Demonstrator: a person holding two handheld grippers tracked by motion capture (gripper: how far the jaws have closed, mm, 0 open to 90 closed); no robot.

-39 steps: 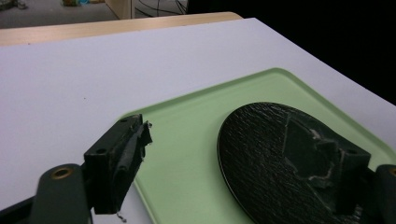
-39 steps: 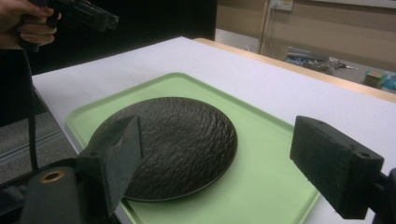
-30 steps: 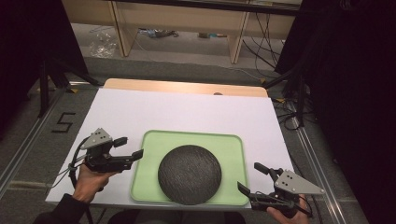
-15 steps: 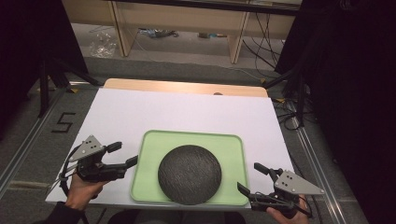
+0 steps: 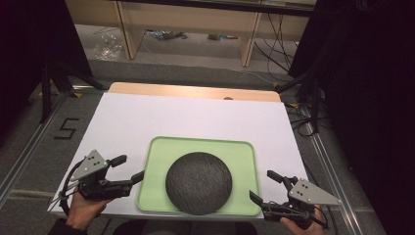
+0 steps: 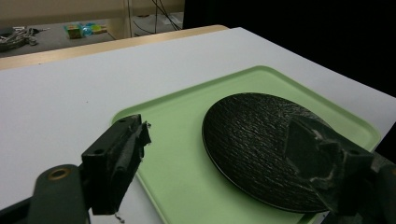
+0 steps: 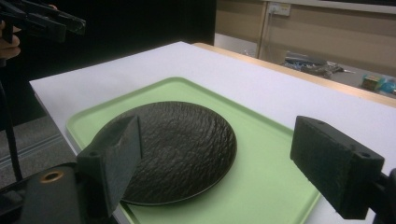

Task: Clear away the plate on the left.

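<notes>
A dark, rough-textured round plate (image 5: 198, 182) lies on a light green tray (image 5: 152, 161) at the near middle of the white table. My left gripper (image 5: 129, 168) hovers open at the tray's left edge, jaws pointing right toward it. In the left gripper view the open left gripper (image 6: 219, 133) frames the plate (image 6: 261, 140) and the tray (image 6: 177, 163). My right gripper (image 5: 263, 185) stands open at the tray's near right corner, holding nothing. In the right gripper view the open right gripper (image 7: 219, 135) looks over the plate (image 7: 182, 144) and the tray (image 7: 261, 172).
The white table top (image 5: 195, 117) stretches beyond the tray to a wooden far edge (image 5: 195, 91). A small dark spot (image 5: 228, 98) sits on that edge. Wooden shelving and cables (image 5: 274, 39) lie on the floor behind. A "5" mark (image 5: 66, 128) is on the floor at left.
My left gripper has drawn back toward the near edge and slightly left, still open. The right gripper, plate and tray have not moved.
</notes>
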